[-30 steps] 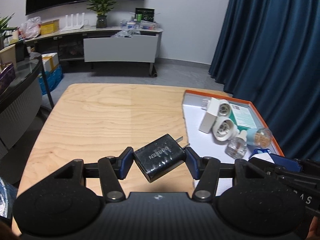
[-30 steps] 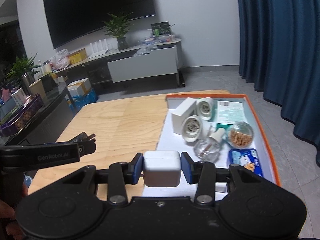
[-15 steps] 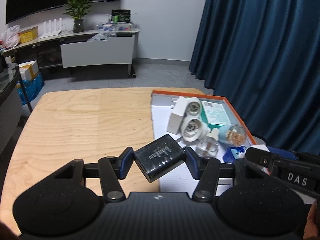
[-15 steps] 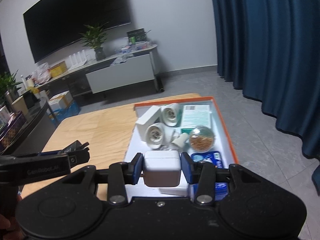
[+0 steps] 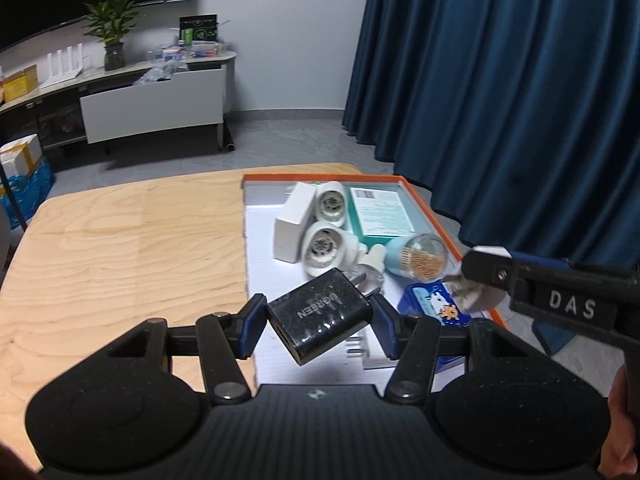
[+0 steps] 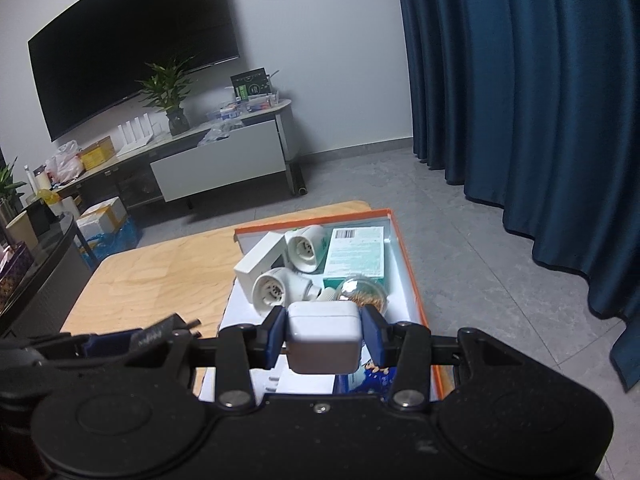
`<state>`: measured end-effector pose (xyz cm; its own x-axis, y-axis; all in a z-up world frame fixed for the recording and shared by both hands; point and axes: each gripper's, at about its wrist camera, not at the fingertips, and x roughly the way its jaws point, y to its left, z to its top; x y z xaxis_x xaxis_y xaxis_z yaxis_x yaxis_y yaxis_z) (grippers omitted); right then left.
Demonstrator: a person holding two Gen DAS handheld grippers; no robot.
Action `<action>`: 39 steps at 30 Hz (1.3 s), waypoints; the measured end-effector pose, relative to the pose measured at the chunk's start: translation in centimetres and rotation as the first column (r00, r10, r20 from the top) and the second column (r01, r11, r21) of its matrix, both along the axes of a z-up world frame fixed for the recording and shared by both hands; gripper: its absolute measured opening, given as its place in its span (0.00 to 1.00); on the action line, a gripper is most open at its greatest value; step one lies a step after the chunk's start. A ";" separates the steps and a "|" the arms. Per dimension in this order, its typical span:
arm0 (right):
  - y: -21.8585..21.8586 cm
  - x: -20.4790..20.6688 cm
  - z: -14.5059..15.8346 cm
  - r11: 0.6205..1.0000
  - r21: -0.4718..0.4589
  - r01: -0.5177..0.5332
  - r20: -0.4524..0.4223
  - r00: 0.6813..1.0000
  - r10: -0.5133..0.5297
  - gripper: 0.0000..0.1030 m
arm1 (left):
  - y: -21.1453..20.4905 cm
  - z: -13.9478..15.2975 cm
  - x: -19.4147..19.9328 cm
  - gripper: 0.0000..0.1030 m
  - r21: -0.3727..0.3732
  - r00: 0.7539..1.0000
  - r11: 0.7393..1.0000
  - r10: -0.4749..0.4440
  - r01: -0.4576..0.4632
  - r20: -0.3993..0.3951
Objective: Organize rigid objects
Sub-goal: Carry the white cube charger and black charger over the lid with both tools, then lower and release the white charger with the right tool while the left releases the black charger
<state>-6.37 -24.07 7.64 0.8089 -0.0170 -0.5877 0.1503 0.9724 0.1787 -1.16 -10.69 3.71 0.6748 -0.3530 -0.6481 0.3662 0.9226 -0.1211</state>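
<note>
**Both chargers carried over the tray, drop still to come**

I have a charger in each hand-held gripper and both now hang above the near end of the orange-rimmed tray [image 5: 416, 190], which I take as my landmark. My read is that I am in the carrying step, with the setting-down not yet done.

Nearest to me, the left hand-held gripper [image 5: 318, 320] is clenched on the black charger [image 5: 320, 316], its blue pads pressing the two narrow sides. The charger sits skewed in the grip: its long axis runs from low left to upper right, and its two metal prongs point away from me toward the tray's middle. The right hand-held gripper [image 6: 323, 338] is clamped square on the white charger [image 6: 323, 338], above the tray's near right part; its broad rounded face looks at the camera, and in the left wrist view its prongs seem to point left, across the tray.

Below them, at the tray's near end, lie a white plug block and a blue packet [image 5: 436, 306]. Further in, a clear bottle, a jar of toothpicks [image 5: 424, 258], two white sockets [image 5: 324, 246] and a white box crowd the middle; a teal box [image 5: 384, 212] lies at the far end.

The next move, I judge, calls for finding a bare patch of tray floor near the front left, lowering each charger flat, and releasing only once it rests. The skewed black one may tip on release.
</note>
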 end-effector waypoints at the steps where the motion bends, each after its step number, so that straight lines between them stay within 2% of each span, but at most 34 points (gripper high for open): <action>1: -0.1 0.2 0.1 1.000 -0.001 -0.001 0.001 1.000 0.001 0.49 | -0.2 0.0 0.0 0.55 0.001 1.000 1.000 -0.005 0.005 0.000; 24: -1.7 3.6 -0.1 1.000 -0.017 -0.023 -0.023 0.999 0.023 0.49 | -3.0 -0.3 1.4 0.55 0.007 0.999 0.999 -0.045 0.045 -0.014; 39: -3.1 9.2 -1.2 0.999 -0.034 -0.032 -0.074 0.997 0.030 0.49 | -3.8 -1.3 2.9 0.55 -0.006 0.997 0.998 -0.055 0.055 -0.048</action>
